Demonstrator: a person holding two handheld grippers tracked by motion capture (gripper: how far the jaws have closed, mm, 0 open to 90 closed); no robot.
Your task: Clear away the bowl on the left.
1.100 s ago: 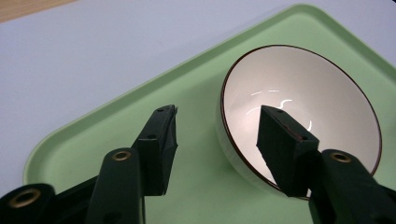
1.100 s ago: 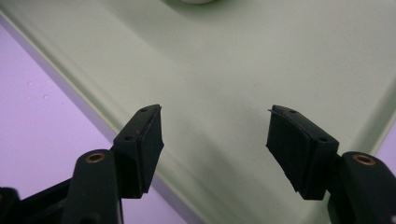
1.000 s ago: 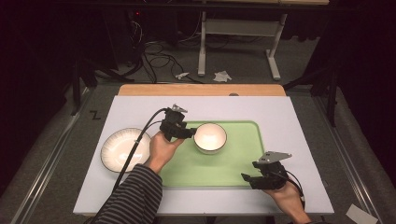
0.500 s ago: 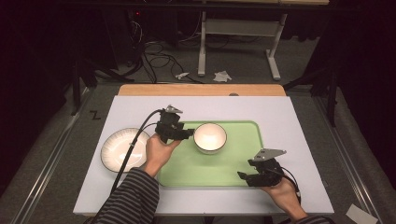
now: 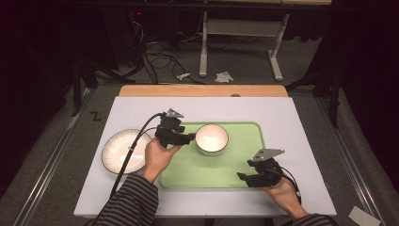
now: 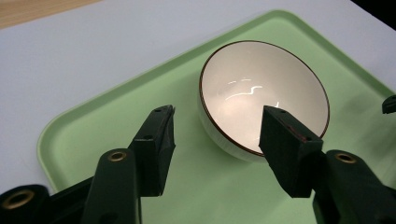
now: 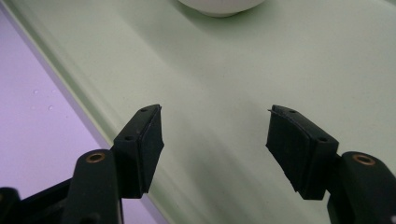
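High view: one bowl (image 5: 211, 139) sits on the far left part of one green tray (image 5: 244, 160); one plate (image 5: 123, 151) lies left of it. Left gripper (image 5: 188, 138), jaws apart and empty, is just beside the bowl; right gripper (image 5: 244, 178) gapes empty over the tray's near right.

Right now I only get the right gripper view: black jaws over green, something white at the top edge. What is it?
Observer: A white bowl with a dark rim, standing on the green tray.
Operator: Anything in it?
Observer: No, the left gripper view shows it empty.
Operator: Where's the other gripper?
Observer: The left gripper is open at the bowl's rim, pads not pressing it.
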